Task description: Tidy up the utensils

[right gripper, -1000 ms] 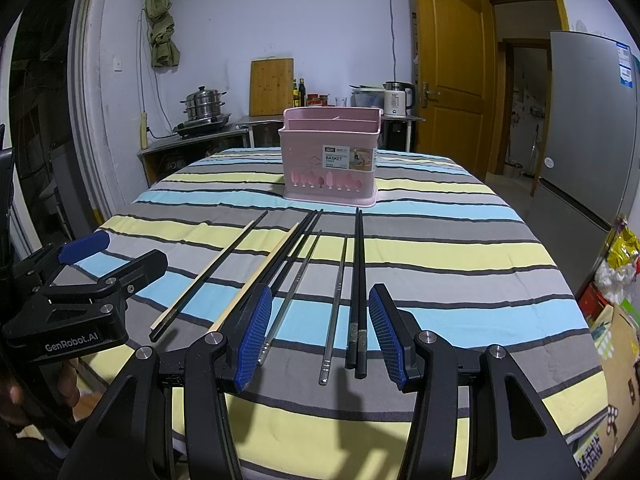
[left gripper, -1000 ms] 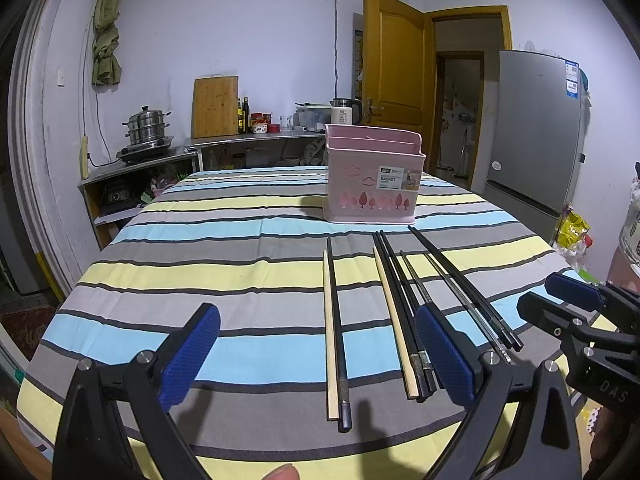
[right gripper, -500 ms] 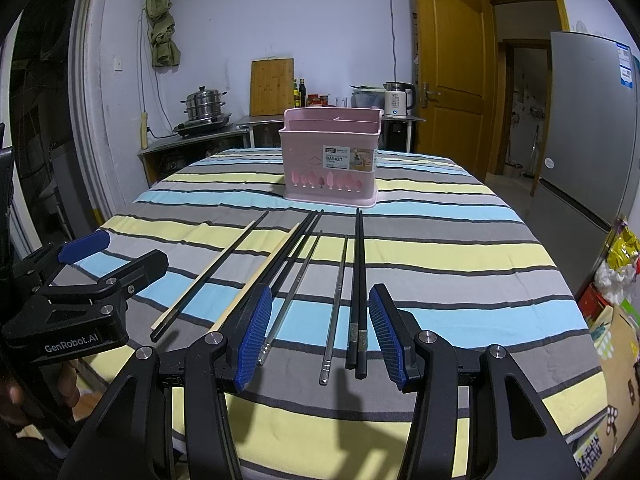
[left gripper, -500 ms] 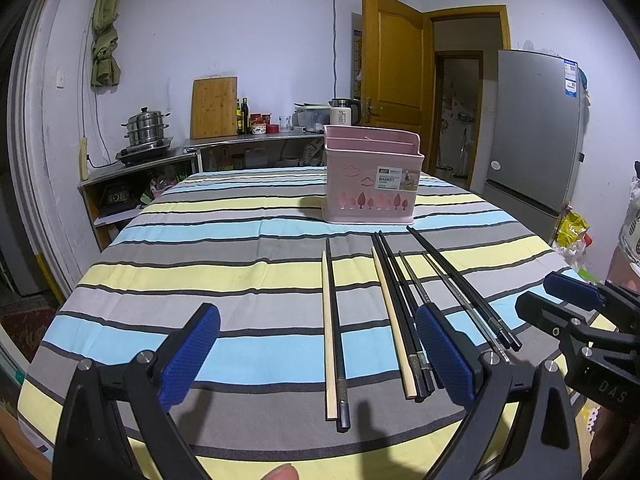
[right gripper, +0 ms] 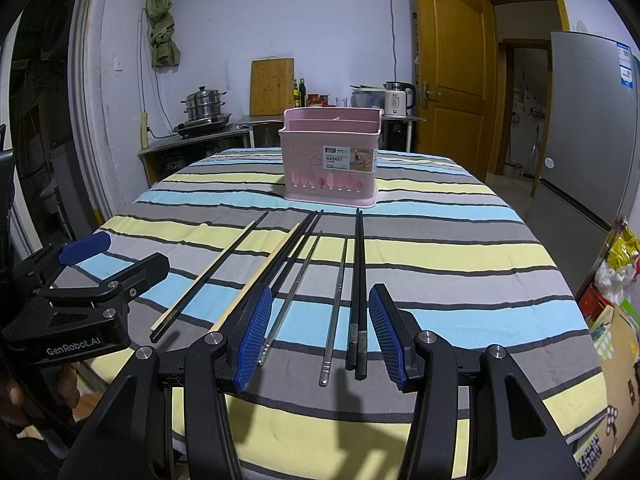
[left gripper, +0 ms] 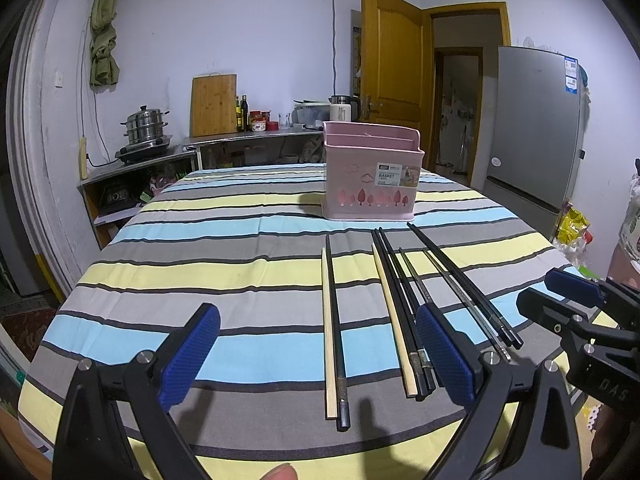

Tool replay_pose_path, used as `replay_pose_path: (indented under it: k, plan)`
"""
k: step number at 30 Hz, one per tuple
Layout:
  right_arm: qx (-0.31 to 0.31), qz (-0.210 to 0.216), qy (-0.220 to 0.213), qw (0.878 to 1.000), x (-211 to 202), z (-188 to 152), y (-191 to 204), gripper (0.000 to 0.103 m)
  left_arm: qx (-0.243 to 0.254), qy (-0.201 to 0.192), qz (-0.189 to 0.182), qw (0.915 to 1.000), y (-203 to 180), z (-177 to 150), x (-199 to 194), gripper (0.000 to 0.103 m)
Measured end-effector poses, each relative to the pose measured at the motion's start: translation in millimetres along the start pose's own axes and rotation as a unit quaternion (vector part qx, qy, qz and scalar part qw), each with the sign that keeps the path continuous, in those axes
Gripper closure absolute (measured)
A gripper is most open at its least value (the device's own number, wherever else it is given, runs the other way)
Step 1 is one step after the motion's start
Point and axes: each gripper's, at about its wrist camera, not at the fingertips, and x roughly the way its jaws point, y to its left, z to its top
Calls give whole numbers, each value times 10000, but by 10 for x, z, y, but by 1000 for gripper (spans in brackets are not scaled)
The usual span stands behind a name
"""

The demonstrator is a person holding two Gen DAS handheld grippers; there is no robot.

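Note:
A pink utensil basket (left gripper: 370,178) (right gripper: 330,160) stands upright on the striped tablecloth (left gripper: 240,264) (right gripper: 460,256), far side. Several chopsticks lie in front of it, pointing toward me: a wooden and black pair (left gripper: 332,320) (right gripper: 208,276) on the left, a wooden and black group (left gripper: 396,308) (right gripper: 280,258), two metal ones (right gripper: 336,300), and a black pair (right gripper: 359,280) (left gripper: 460,280). My left gripper (left gripper: 316,354) hovers open above the near ends of the left pair. My right gripper (right gripper: 320,334) is open over the metal and black sticks. Neither holds anything.
A kitchen counter (left gripper: 192,148) with a steamer pot, cutting board and kettle lies behind the table. A silver fridge (left gripper: 536,128) and an open wooden door (right gripper: 448,80) stand to the right. Snack bags and a box (right gripper: 616,280) sit on the floor at right.

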Motion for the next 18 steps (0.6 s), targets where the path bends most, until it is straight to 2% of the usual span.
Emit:
replay_pose_path:
  k: [9,18]
  plan:
    - [27,-22,47,10000,39,35,-11,51,26,88,-28,10000,12,-4,93,3]
    - [66,-64,132,9999,212,160,-122,51,83,323,-100,9994,45,137,338,3]
